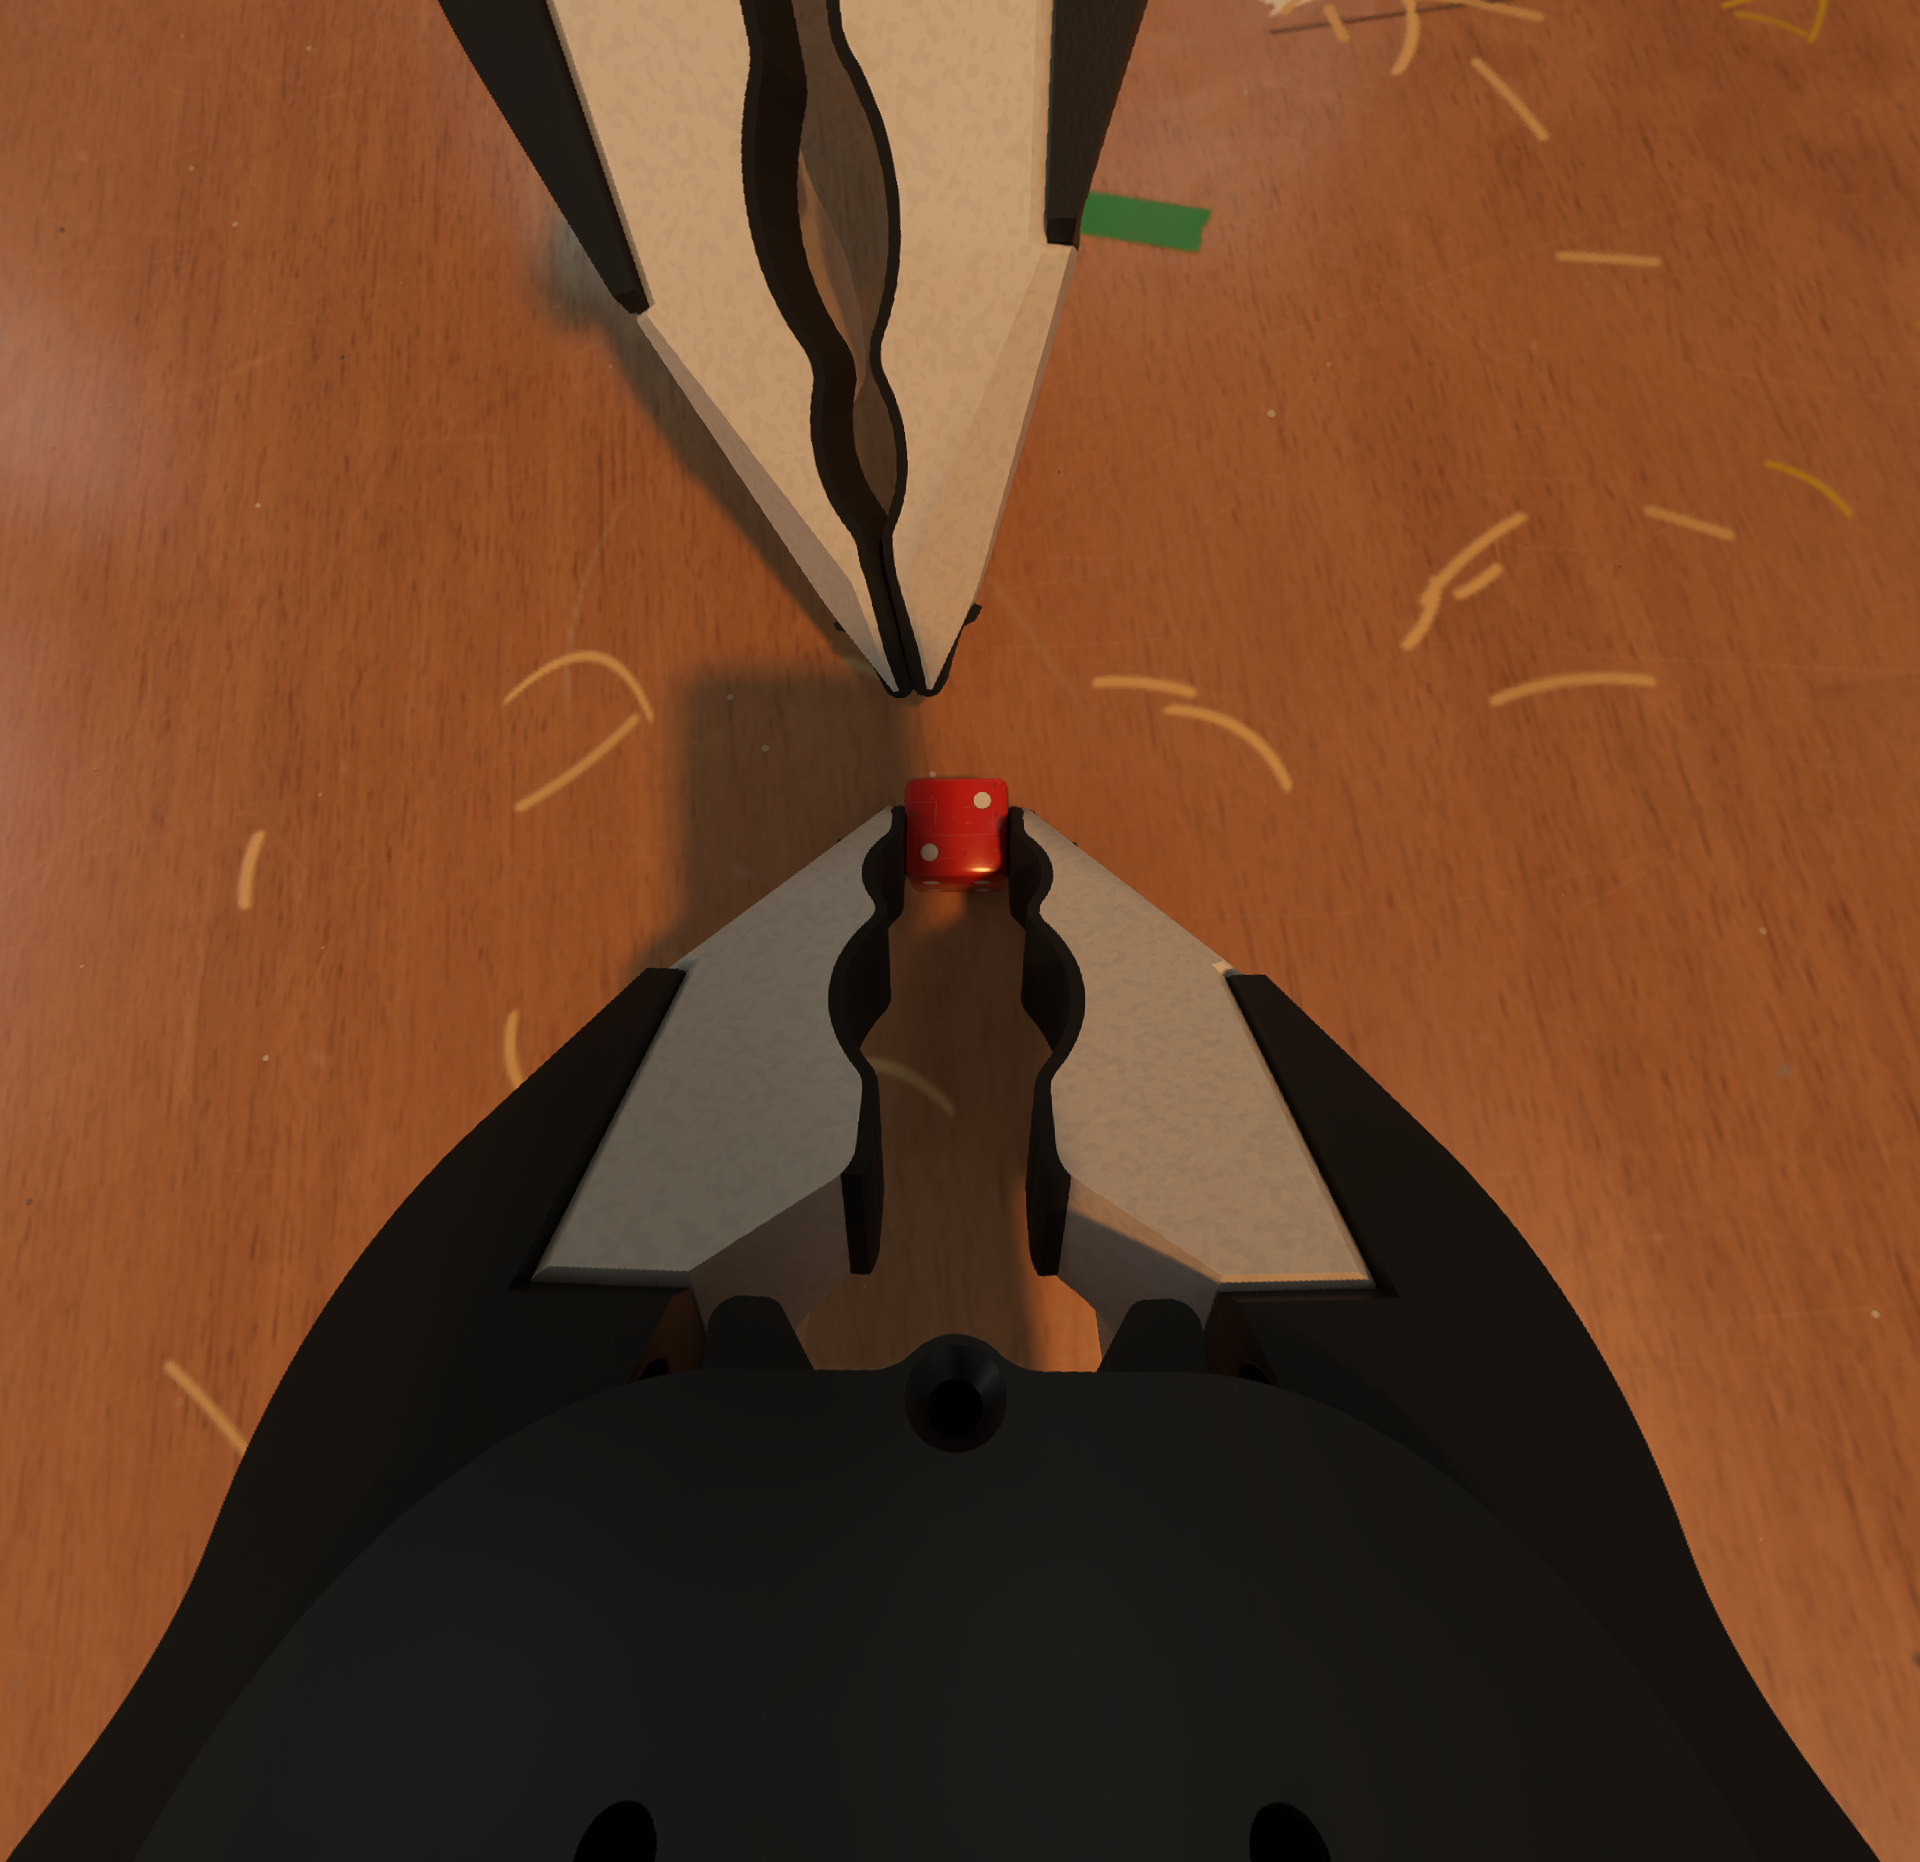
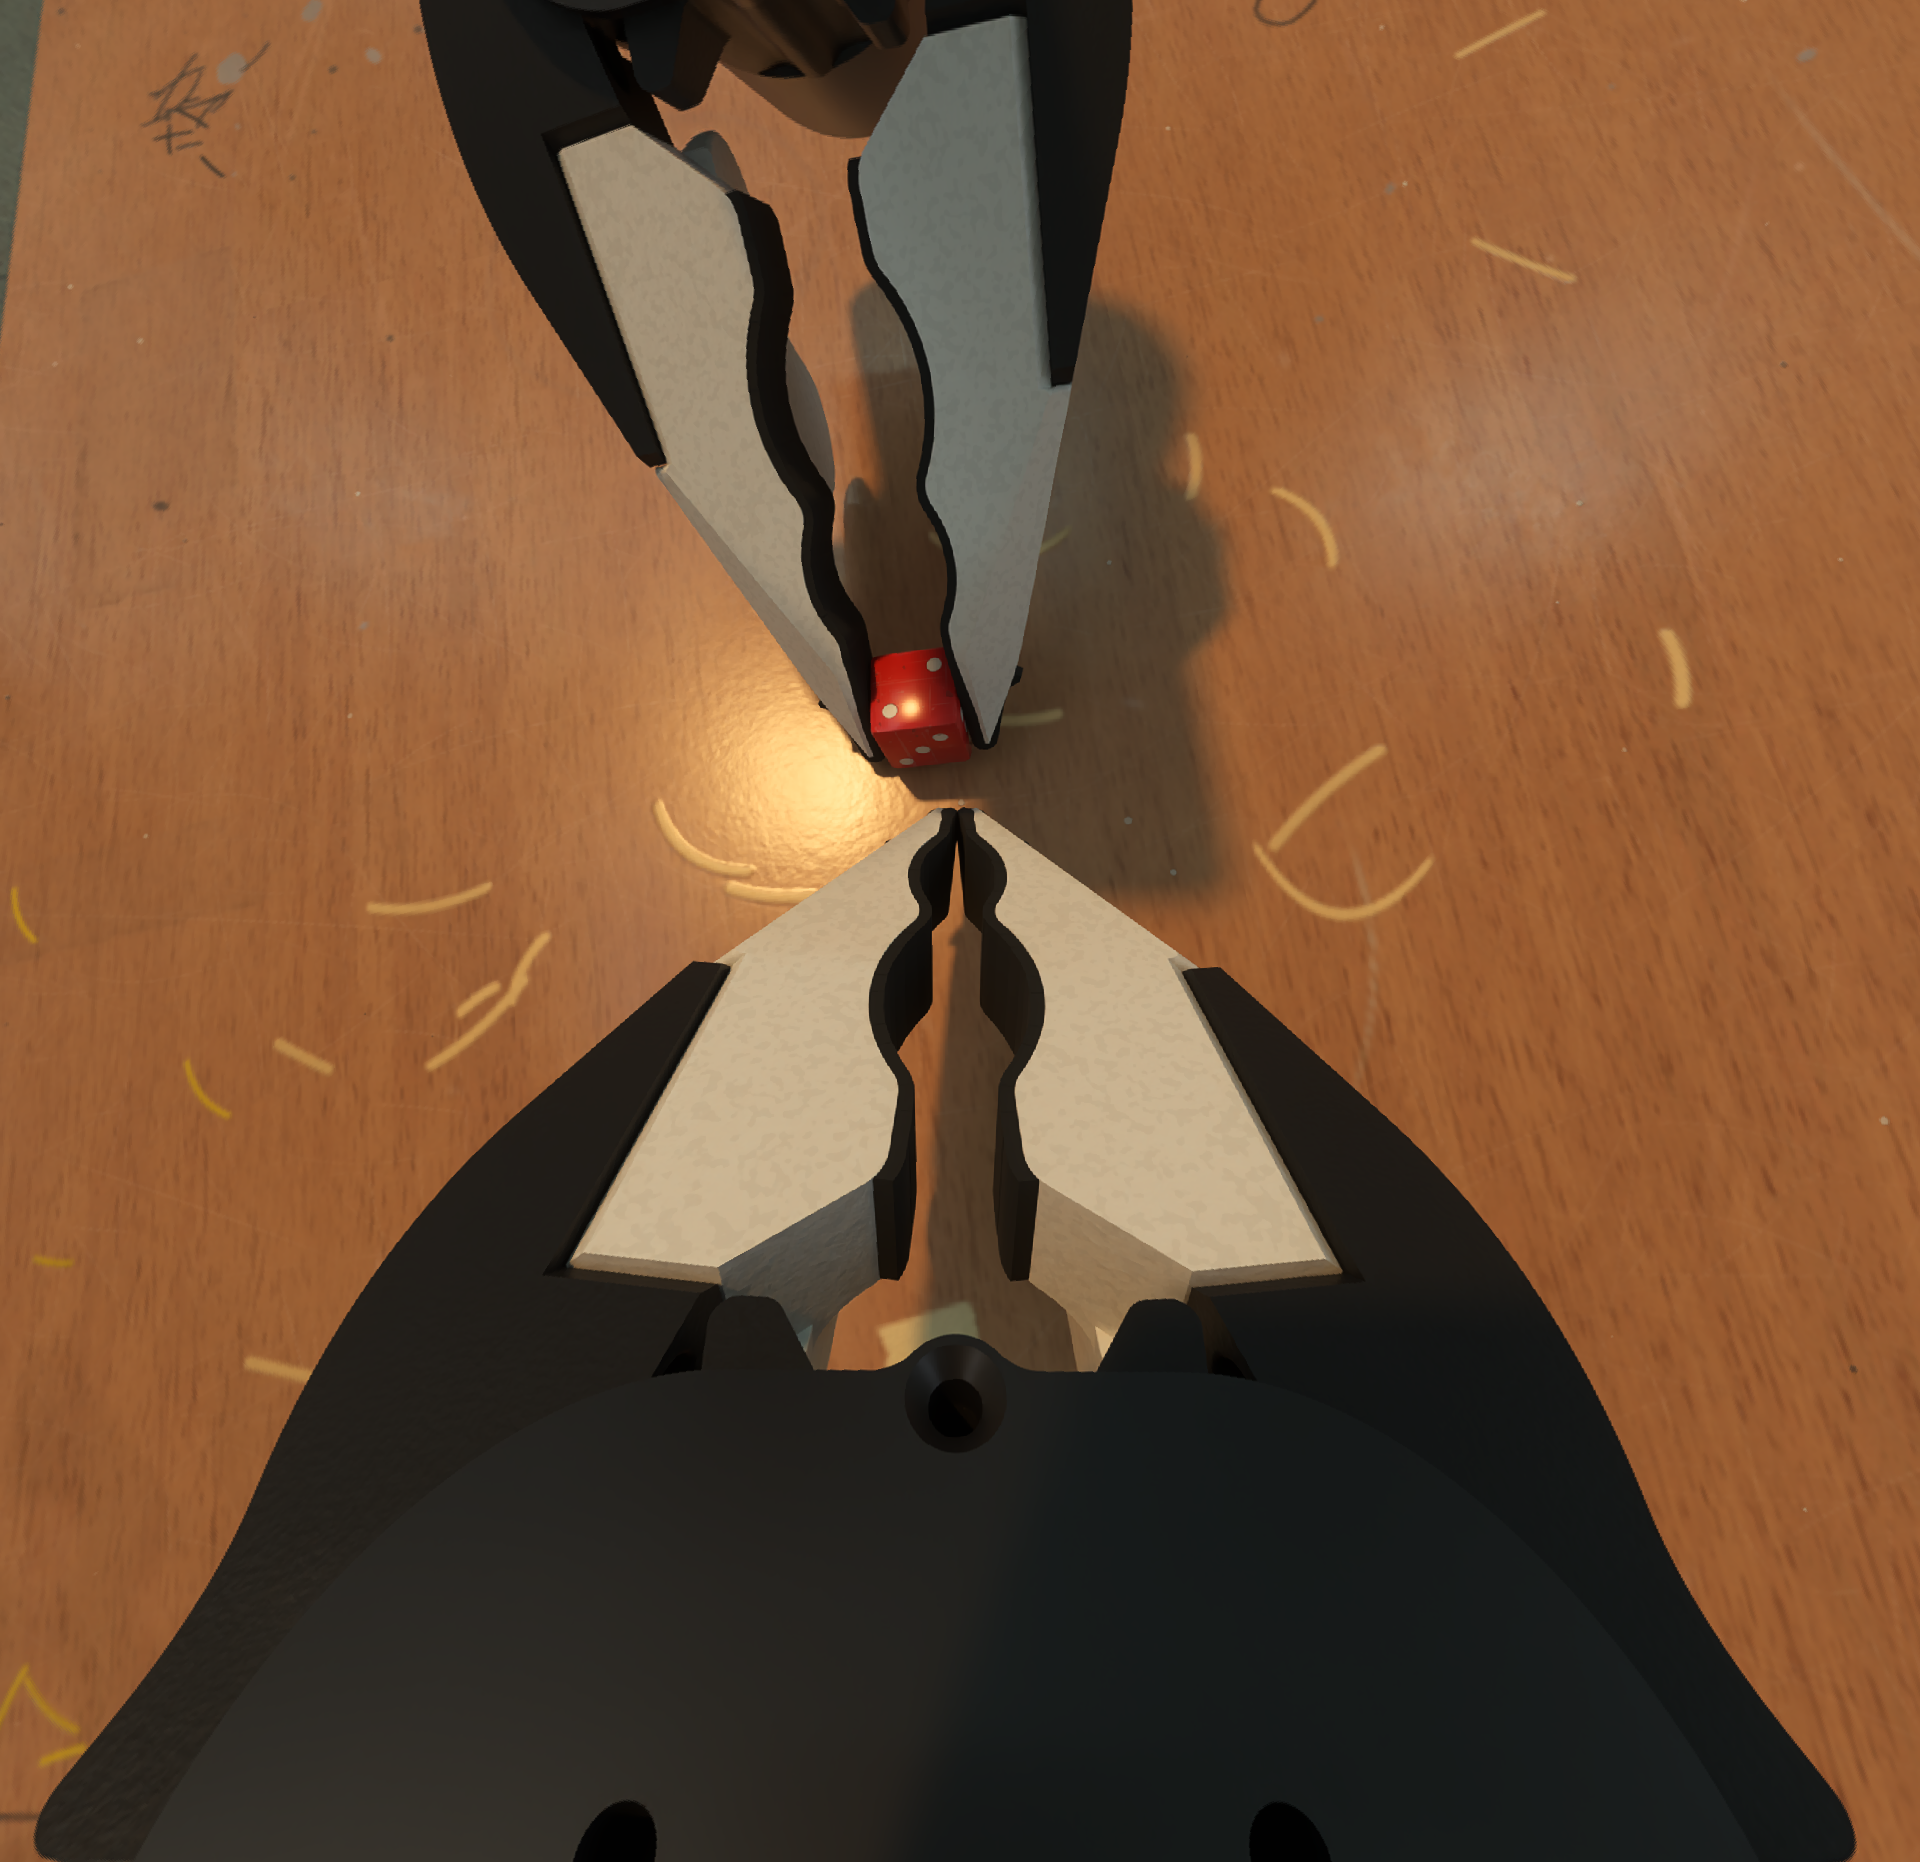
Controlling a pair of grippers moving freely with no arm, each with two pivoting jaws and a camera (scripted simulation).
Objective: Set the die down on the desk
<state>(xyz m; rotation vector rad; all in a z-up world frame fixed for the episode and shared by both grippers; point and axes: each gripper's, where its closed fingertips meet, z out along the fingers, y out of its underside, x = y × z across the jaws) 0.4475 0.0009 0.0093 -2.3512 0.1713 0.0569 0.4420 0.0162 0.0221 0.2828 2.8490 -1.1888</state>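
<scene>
A small red die (image 1: 956,833) with white pips sits between the fingertips of my left gripper (image 1: 956,838), which is shut on it just above the brown wooden desk (image 1: 312,462). In the right wrist view the die (image 2: 914,709) shows clamped between the left gripper's tips (image 2: 920,737), low over the desk (image 2: 312,565). My right gripper (image 2: 956,820) is shut and empty, its tips facing the die a short way off. It also shows in the left wrist view (image 1: 912,685), pointing at the die from the far side.
Pale curved scratch marks (image 1: 1236,737) are scattered over the desk. A green strip of tape (image 1: 1143,223) lies on the far side beside the right gripper. Pencil scribbles (image 2: 187,108) mark the desk's far left corner in the right wrist view.
</scene>
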